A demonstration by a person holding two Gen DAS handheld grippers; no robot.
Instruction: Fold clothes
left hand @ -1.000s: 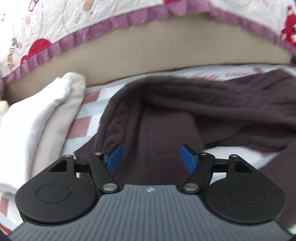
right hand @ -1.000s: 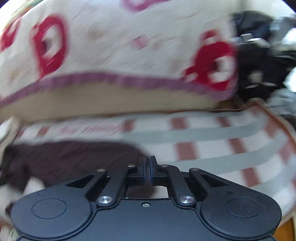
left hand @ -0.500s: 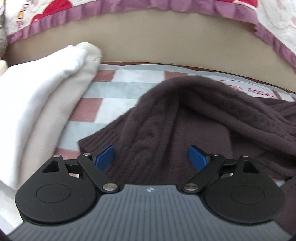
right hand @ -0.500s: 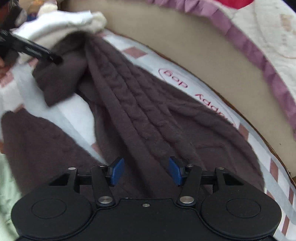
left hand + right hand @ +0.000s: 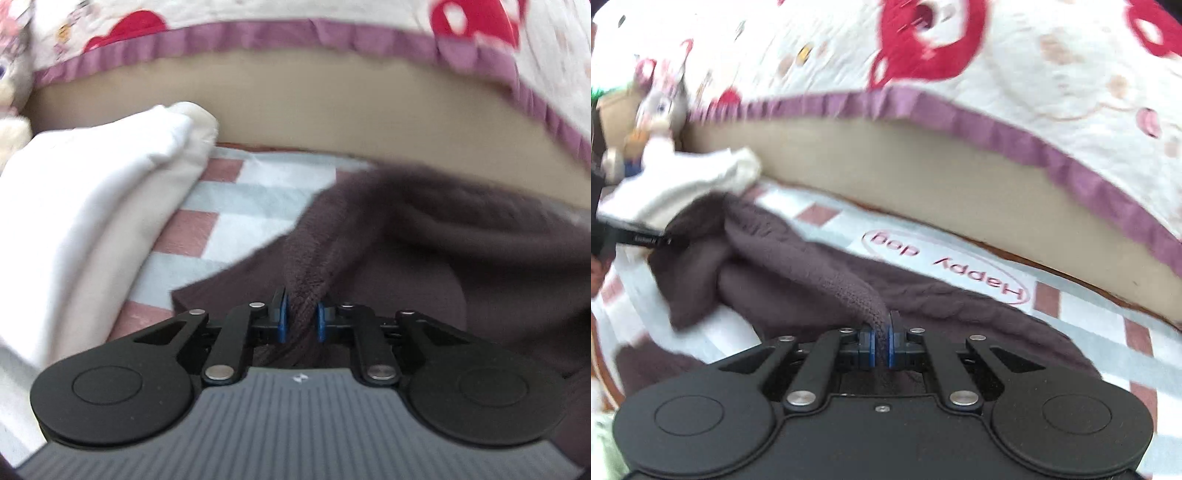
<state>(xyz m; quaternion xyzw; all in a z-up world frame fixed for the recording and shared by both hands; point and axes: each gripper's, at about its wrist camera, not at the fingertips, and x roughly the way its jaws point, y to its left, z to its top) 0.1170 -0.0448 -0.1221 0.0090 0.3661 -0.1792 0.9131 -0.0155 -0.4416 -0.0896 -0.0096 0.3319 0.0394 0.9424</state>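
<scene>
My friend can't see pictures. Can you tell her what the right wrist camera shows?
The right hand-held gripper pinches a fold of the dark brown cable-knit sweater, which lies on a checked pink, grey and white sheet. Behind it are folded white clothes and a white quilt with red shapes and a purple frill.

left gripper (image 5: pixel 300 320): jaws wide apart half a second ago, now closing on a bunched ridge of the brown sweater (image 5: pixel 424 236)
right gripper (image 5: pixel 881 349): jaws open half a second ago, now pinched shut on a sweater fold
brown sweater: lay flatter before, now gathered and lifted into ridges at both grips
</scene>
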